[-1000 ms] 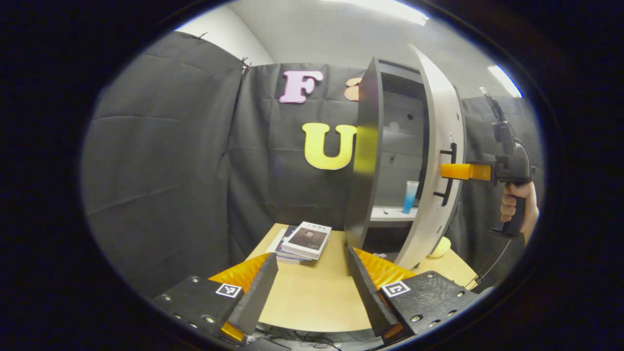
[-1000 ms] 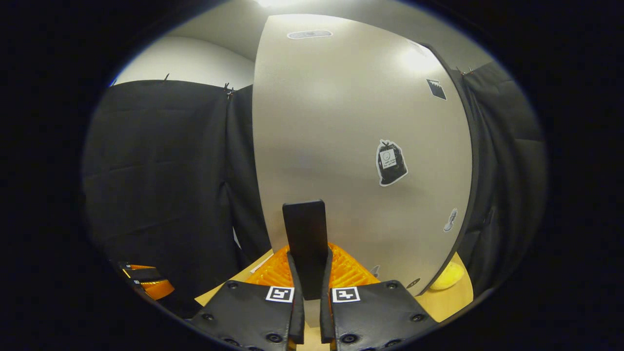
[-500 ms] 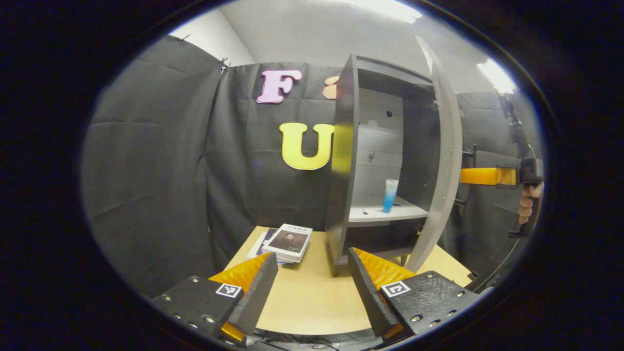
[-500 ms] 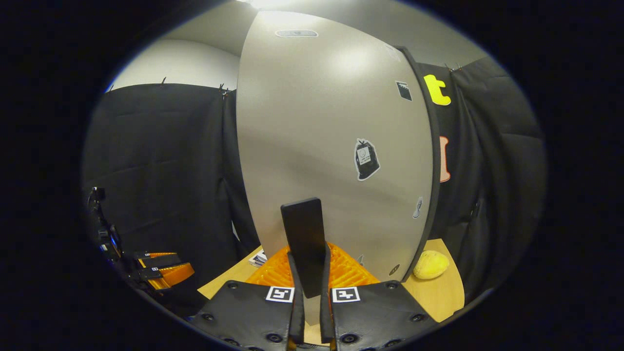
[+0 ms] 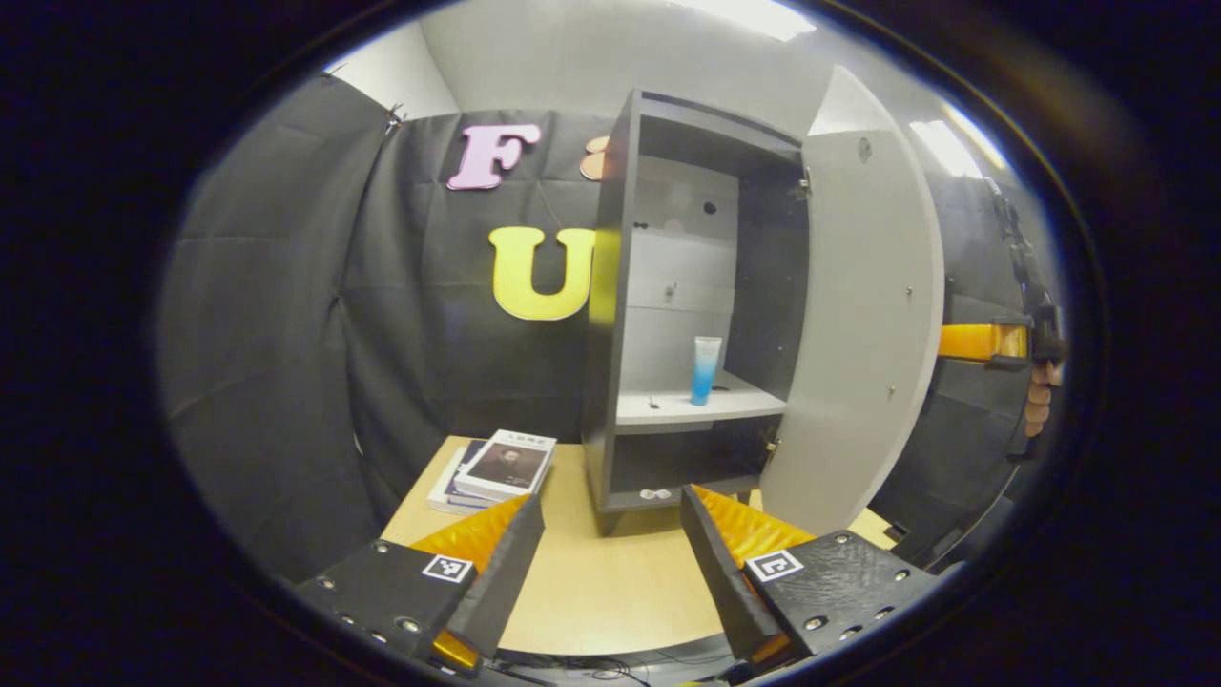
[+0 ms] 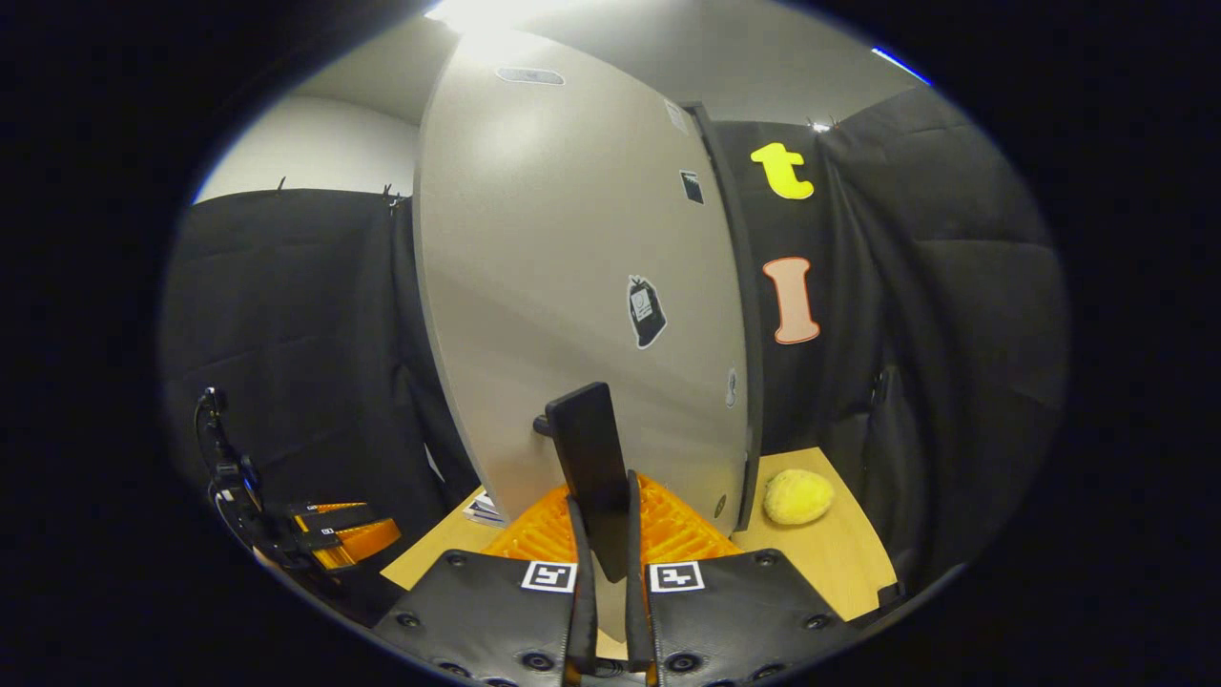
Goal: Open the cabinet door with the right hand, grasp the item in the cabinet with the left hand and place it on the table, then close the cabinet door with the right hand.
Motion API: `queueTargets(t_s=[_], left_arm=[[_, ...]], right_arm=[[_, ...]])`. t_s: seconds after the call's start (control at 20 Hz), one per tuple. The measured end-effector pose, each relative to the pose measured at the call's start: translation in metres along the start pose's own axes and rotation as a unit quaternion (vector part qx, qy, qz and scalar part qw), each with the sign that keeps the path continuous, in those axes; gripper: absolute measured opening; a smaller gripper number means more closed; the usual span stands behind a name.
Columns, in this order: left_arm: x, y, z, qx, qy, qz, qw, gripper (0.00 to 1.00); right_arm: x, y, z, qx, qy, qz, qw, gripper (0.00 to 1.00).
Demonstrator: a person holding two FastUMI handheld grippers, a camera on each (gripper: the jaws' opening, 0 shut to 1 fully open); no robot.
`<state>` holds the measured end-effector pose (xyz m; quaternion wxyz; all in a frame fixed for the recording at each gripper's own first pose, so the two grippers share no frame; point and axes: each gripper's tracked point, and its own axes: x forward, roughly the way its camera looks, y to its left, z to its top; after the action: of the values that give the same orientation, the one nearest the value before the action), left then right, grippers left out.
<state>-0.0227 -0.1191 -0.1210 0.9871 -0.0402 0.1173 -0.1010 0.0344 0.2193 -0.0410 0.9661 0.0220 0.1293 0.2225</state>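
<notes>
Two grippers: my left gripper, jaws wide, hangs over the wooden worktop, well short of the blue tube upright on the grey cabinet's shelf. My right gripper clamps the black door handle.

The wooden table carries a dark cabinet, a stack of books just beside its left side and a yellow round thing on the far side. The cabinet's shelf holds an upright blue tube.
</notes>
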Motion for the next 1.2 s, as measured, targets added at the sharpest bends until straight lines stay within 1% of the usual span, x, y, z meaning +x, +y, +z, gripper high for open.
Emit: queueTargets(t_s=[0.05,0.1,0.15,0.3,0.35,0.4,0.45,0.5,0.55,0.6,0.7,0.75,0.85,1.05,1.2], left_arm=[[0.004,-0.007,-0.001,0.002,0.003,-0.008,1.0,0.88],[0.006,-0.013,-0.001,0.005,0.004,-0.015,1.0,0.88],[0.008,-0.018,-0.001,0.009,0.005,-0.022,1.0,0.88],[0.017,-0.031,-0.004,0.012,0.006,-0.036,0.999,0.87],[0.019,-0.034,-0.004,0.011,0.005,-0.041,0.999,0.87],[0.021,-0.039,-0.007,0.009,0.006,-0.046,0.999,0.88],[0.024,-0.042,-0.008,0.007,0.009,-0.05,0.999,0.88],[0.025,-0.043,-0.011,0.006,0.011,-0.054,0.998,0.88],[0.026,-0.045,-0.011,0.008,0.011,-0.057,0.998,0.88],[0.027,-0.046,-0.01,0.011,0.009,-0.058,0.998,0.88],[0.027,-0.047,-0.008,0.016,0.008,-0.059,0.998,0.87],[0.027,-0.047,-0.008,0.016,0.007,-0.059,0.998,0.87],[0.029,-0.047,-0.009,0.009,0.007,-0.061,0.998,0.87],[0.031,-0.044,-0.012,0.001,0.014,-0.06,0.998,0.88],[0.034,-0.043,-0.01,0.005,0.013,-0.061,0.998,0.88]], right_arm=[[-0.002,-0.004,0.001,0.001,0.0,-0.009,1.0,0.14],[-0.003,-0.007,0.0,0.003,-0.001,-0.018,1.0,0.12],[-0.003,-0.011,0.001,0.008,-0.002,-0.026,1.0,0.13],[-0.006,-0.02,0.0,0.037,-0.008,-0.053,0.998,0.13],[-0.007,-0.025,-0.002,0.042,-0.004,-0.065,0.997,0.11],[-0.012,-0.03,-0.006,0.045,0.002,-0.077,0.996,0.13],[-0.015,-0.035,-0.006,0.045,0.001,-0.089,0.995,0.1],[-0.017,-0.04,-0.003,0.041,-0.008,-0.097,0.994,0.11],[-0.015,-0.046,-0.002,0.033,-0.007,-0.104,0.994,0.04],[-0.017,-0.053,-0.002,0.026,-0.01,-0.115,0.993,0.08],[-0.02,-0.07,0.004,0.011,-0.022,-0.142,0.99,0.06],[-0.022,-0.075,0.006,0.005,-0.024,-0.148,0.989,0.06],[-0.022,-0.077,0.008,0.001,-0.031,-0.15,0.988,0.06],[-0.021,-0.076,0.009,0.014,-0.039,-0.149,0.988,0.06],[-0.023,-0.075,0.01,0.026,-0.046,-0.146,0.988,0.06]])
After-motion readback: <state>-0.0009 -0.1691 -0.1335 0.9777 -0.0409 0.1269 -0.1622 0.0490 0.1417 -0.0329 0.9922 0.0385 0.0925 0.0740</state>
